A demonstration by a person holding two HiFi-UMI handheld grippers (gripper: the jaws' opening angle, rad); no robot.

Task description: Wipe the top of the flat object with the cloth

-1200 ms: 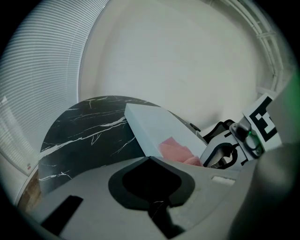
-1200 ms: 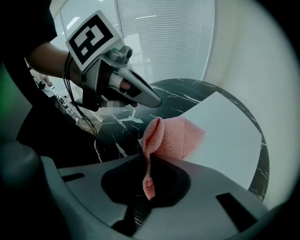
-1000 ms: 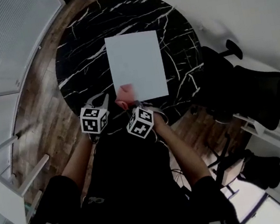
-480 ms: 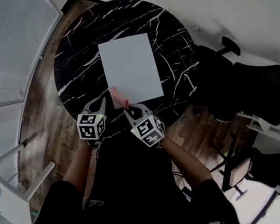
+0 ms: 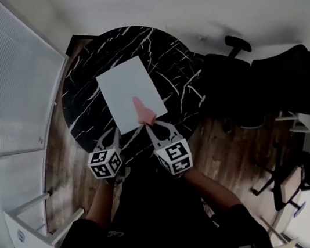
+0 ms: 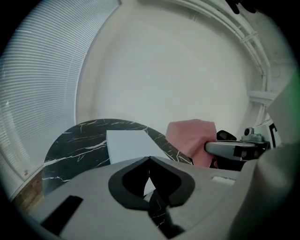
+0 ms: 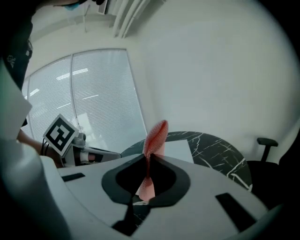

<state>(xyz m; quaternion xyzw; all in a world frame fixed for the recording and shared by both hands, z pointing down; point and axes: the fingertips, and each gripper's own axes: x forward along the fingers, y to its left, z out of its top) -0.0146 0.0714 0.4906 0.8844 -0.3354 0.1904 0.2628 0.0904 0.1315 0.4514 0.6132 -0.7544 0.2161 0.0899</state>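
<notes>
As right gripper (image 5: 154,127) clenched pink cloth (image 5: 144,110) over near edge of white board (image 5: 122,87), we judged cloth soft, light, limp; best pinched at bunched end. Left gripper (image 5: 109,137) stood closed, empty, just off board's near corner. Board lay flat, probably stiff.

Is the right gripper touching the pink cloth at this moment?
Touching. In the right gripper view, the right gripper has its jaws closed on the pink cloth, which is pinched between them and sticks up past the tips.
</notes>
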